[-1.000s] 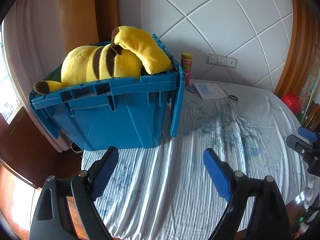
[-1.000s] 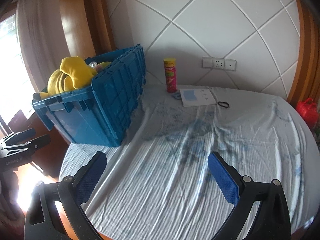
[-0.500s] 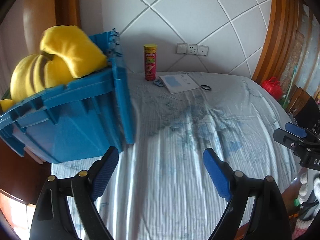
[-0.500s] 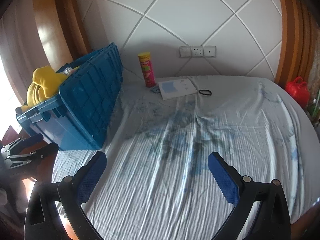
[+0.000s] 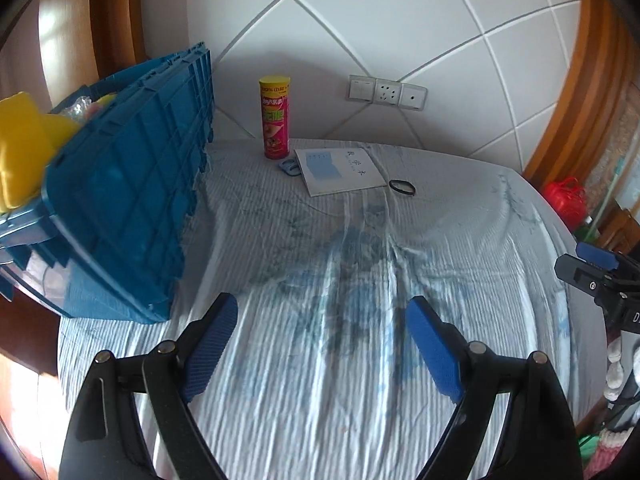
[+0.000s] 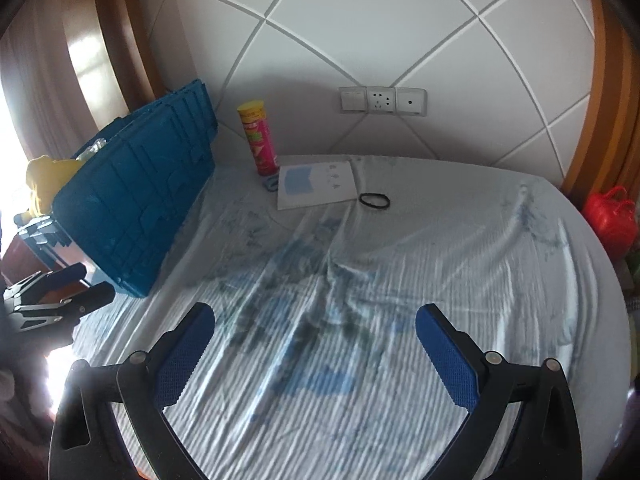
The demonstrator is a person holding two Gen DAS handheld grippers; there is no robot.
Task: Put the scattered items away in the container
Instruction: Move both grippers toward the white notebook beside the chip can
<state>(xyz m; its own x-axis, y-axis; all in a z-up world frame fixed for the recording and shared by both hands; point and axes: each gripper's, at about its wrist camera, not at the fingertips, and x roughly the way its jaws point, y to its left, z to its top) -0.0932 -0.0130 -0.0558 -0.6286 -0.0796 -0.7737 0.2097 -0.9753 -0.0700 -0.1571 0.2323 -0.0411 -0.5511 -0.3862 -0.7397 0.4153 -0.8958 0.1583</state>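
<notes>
A round table covered by a wrinkled pale blue-and-white striped cloth [image 5: 360, 320] is seen from both wrist cameras. The left gripper [image 5: 322, 344] is held above the near part of the cloth with its blue-padded fingers [image 5: 210, 348] spread wide and nothing between them. The right gripper [image 6: 314, 350] is likewise held wide apart and empty over the cloth.

In the left wrist view, a large blue ribbed plastic crate [image 5: 128, 200] is found at nine to ten o'clock, standing on the table's left edge. A yellow plush toy [image 5: 24, 156] is seen bulging over its rim, with some crinkled clear wrapping behind it.

The items not in the crate are grouped at twelve o'clock, near the white quilted wall panel [image 5: 400, 32]. A tall yellow-and-pink cylindrical crisp can [image 5: 274, 118] stands upright just right of the crate's far corner. A small light-blue ringed object [image 5: 290, 167] lies at its foot, partly tucked under the corner of a white paper booklet with a blue rectangle [image 5: 340, 170]. A thin black elastic hair band [image 5: 402, 187] lies flat just beside the booklet's right edge. A row of white wall sockets [image 5: 386, 92] is mounted above. A red plastic bag [image 5: 564, 196] is visible at two o'clock, beyond the table.
</notes>
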